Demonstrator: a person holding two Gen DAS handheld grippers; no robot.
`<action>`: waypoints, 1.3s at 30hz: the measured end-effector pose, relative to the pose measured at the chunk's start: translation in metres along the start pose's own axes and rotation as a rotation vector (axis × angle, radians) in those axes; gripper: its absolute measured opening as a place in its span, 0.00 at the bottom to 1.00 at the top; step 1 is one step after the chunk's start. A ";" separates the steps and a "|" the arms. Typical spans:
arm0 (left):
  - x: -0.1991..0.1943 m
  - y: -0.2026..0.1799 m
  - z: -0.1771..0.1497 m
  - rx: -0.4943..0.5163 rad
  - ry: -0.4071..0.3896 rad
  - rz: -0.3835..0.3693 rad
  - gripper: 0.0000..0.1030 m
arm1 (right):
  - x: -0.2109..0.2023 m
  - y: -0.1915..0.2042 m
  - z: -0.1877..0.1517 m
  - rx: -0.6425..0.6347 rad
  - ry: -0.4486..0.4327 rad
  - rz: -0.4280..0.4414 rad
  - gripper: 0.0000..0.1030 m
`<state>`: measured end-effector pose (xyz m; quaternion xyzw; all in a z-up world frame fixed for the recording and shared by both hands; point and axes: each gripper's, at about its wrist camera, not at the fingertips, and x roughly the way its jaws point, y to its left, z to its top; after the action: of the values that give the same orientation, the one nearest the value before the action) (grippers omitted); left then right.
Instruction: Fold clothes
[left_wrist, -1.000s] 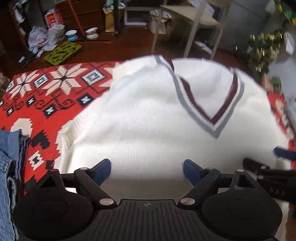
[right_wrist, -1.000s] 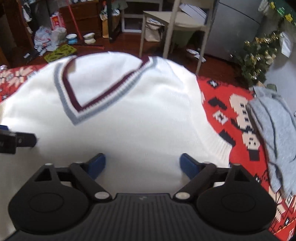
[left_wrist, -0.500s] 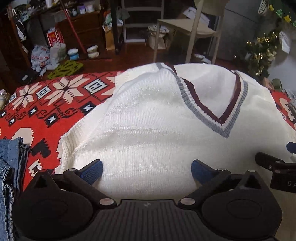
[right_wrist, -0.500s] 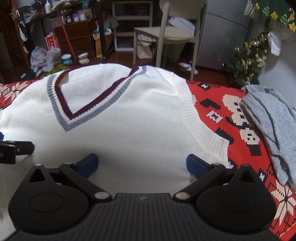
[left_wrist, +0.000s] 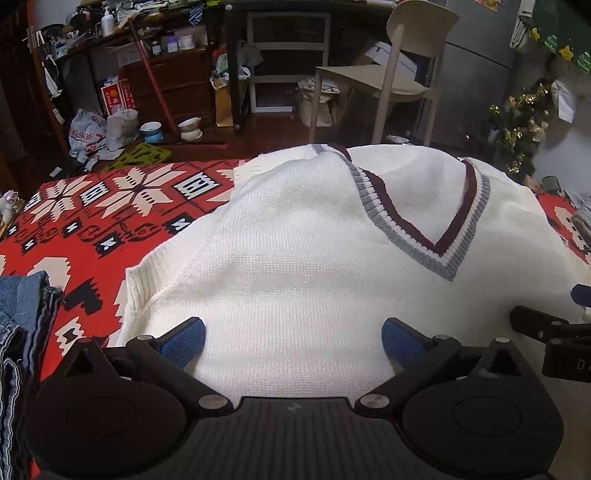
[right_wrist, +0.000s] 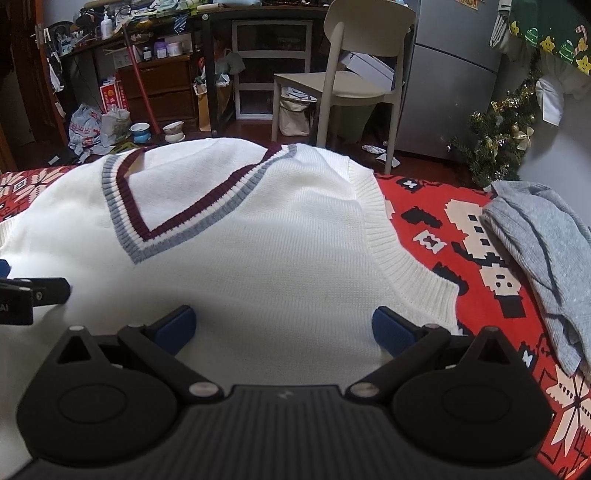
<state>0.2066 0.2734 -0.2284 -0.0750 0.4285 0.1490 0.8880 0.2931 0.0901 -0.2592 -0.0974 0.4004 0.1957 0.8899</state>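
Observation:
A white knitted V-neck vest (left_wrist: 303, 258) with maroon and grey neck trim lies flat, front up, on a red patterned blanket (left_wrist: 92, 221). It also shows in the right wrist view (right_wrist: 266, 243). My left gripper (left_wrist: 293, 341) is open and empty, over the vest's lower left part. My right gripper (right_wrist: 282, 328) is open and empty, over the vest's lower right part, beside the ribbed armhole (right_wrist: 399, 251). Each gripper shows at the edge of the other's view.
Folded blue jeans (left_wrist: 18, 332) lie at the blanket's left edge. A grey garment (right_wrist: 546, 258) lies on the blanket at the right. Beyond the blanket stand a beige chair (right_wrist: 343, 81), cluttered shelves and a small Christmas tree (right_wrist: 495, 144).
Both grippers have drawn back and risen a little from the vest, with jaws opened slightly wider. The vest has settled flat and lies still.

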 end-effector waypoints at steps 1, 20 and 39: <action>0.000 -0.001 0.000 0.000 0.002 0.002 1.00 | 0.000 0.000 0.000 0.000 0.002 -0.001 0.99; -0.016 0.035 0.083 0.126 -0.051 -0.146 0.57 | -0.007 -0.046 0.068 0.004 0.039 0.004 0.85; 0.101 0.057 0.179 0.387 0.141 -0.406 0.36 | 0.103 -0.109 0.178 -0.238 0.107 0.239 0.36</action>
<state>0.3798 0.3939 -0.1965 0.0015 0.4857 -0.1220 0.8656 0.5224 0.0779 -0.2172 -0.1639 0.4299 0.3407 0.8199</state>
